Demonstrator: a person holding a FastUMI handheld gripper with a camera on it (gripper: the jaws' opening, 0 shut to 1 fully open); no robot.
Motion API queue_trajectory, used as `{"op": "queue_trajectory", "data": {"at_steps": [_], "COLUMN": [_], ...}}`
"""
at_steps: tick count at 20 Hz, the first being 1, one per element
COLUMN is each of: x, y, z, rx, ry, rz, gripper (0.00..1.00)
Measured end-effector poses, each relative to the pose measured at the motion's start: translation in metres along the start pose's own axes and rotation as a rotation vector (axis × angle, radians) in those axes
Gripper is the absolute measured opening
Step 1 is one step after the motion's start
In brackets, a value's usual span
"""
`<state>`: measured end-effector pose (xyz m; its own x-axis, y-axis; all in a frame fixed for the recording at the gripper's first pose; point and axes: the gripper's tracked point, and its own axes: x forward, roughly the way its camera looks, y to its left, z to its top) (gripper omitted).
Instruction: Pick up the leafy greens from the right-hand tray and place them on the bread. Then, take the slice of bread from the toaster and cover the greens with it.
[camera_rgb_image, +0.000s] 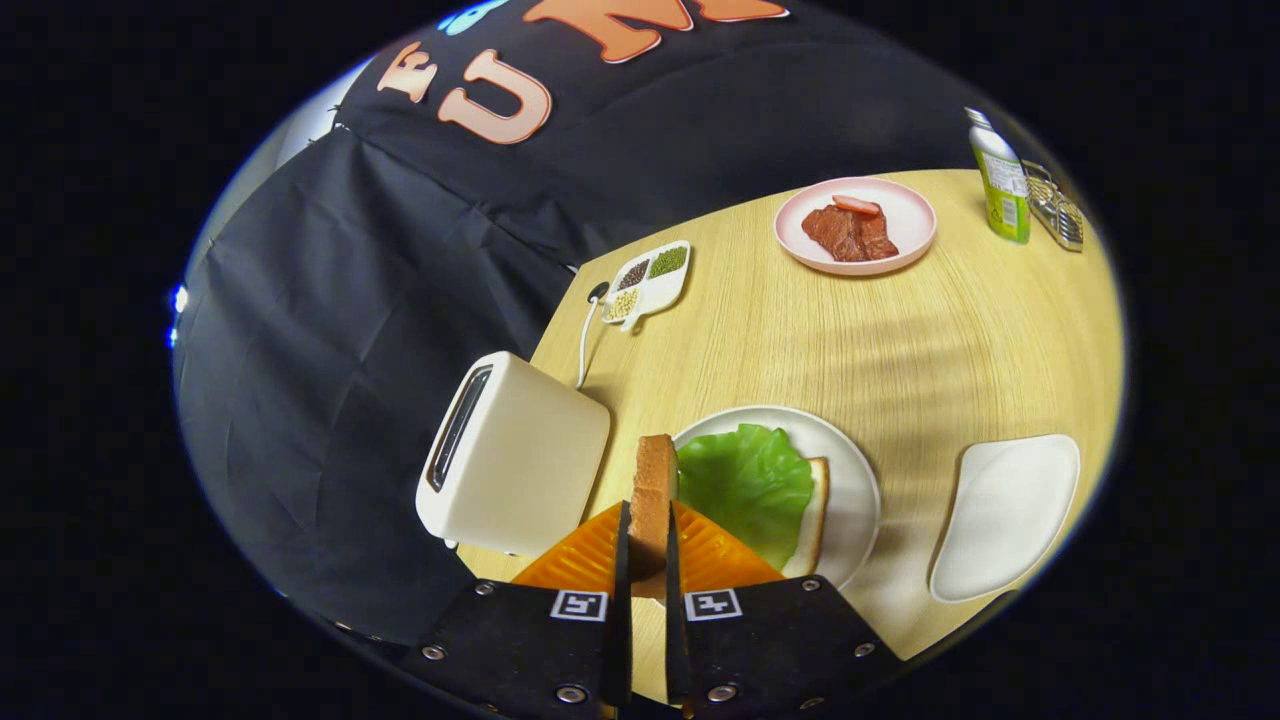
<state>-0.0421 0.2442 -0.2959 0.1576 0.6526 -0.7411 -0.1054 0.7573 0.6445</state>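
the gripper (648, 545) has its two orange fingers (585, 560) drawn in close on a slice of bread (654, 490), both pressing its flat sides so it stands on edge between them. taking the round white plate (852, 480) as the landmark: the held slice is at the plate's near-left rim, the leafy greens (745, 485) lie on the plate atop a second bread slice (812, 525) whose crust shows at the right, the white toaster (512, 455) stands just left of the plate, an empty white tray (1005, 520) sits to its right, and a pink plate of meat (855, 225) lies well beyond it on the wooden table (900, 340).
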Motion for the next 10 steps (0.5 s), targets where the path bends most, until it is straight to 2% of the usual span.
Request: {"op": "queue_trajectory", "data": {"at_steps": [3, 6, 8, 10], "x": [0.005, 0.005, 0.005, 0.001], "y": [-0.013, -0.035, -0.051, -0.072], "z": [-0.005, -0.004, -0.004, 0.000], "rx": [0.034, 0.029, 0.007, -0.033], "ry": [0.004, -0.019, -0.033, -0.057], "rz": [0.009, -0.034, -0.096, -0.173], "gripper": [0.14, 0.14, 0.19, 0.34]}}
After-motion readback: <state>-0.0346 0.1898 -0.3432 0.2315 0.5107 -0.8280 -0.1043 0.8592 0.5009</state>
